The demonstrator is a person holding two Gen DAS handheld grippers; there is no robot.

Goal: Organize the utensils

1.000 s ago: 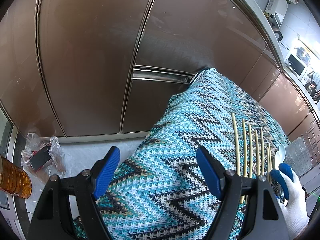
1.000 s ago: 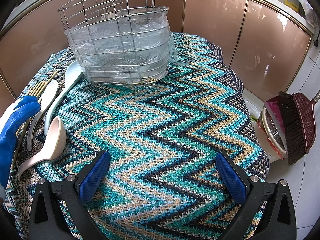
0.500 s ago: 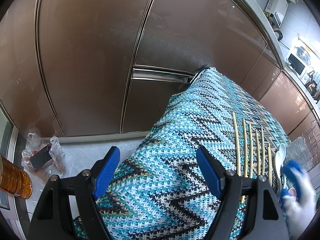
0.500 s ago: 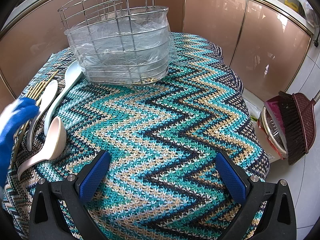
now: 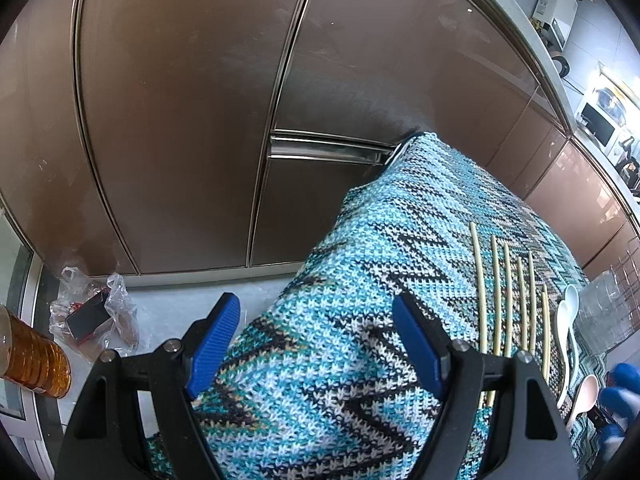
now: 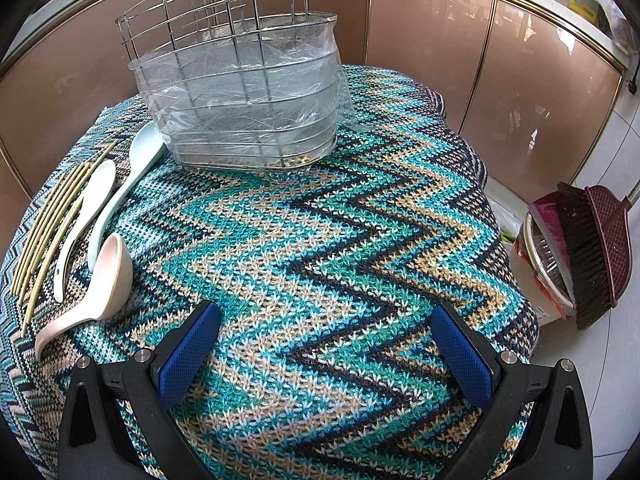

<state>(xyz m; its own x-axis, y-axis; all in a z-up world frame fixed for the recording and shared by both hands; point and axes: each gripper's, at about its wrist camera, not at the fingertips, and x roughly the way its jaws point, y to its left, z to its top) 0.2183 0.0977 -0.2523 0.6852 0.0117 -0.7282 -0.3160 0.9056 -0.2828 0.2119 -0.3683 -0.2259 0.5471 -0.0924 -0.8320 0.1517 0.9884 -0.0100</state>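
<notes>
Knitted cloth left of the basket carries spoons and chopsticks; both grippers, jaws wide and empty, risk rolling thin chopsticks off its edge.

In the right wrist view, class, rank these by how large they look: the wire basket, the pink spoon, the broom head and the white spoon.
1. wire basket
2. broom head
3. pink spoon and white spoon: too alike to rank, and the pink one lies nearer the camera.
</notes>
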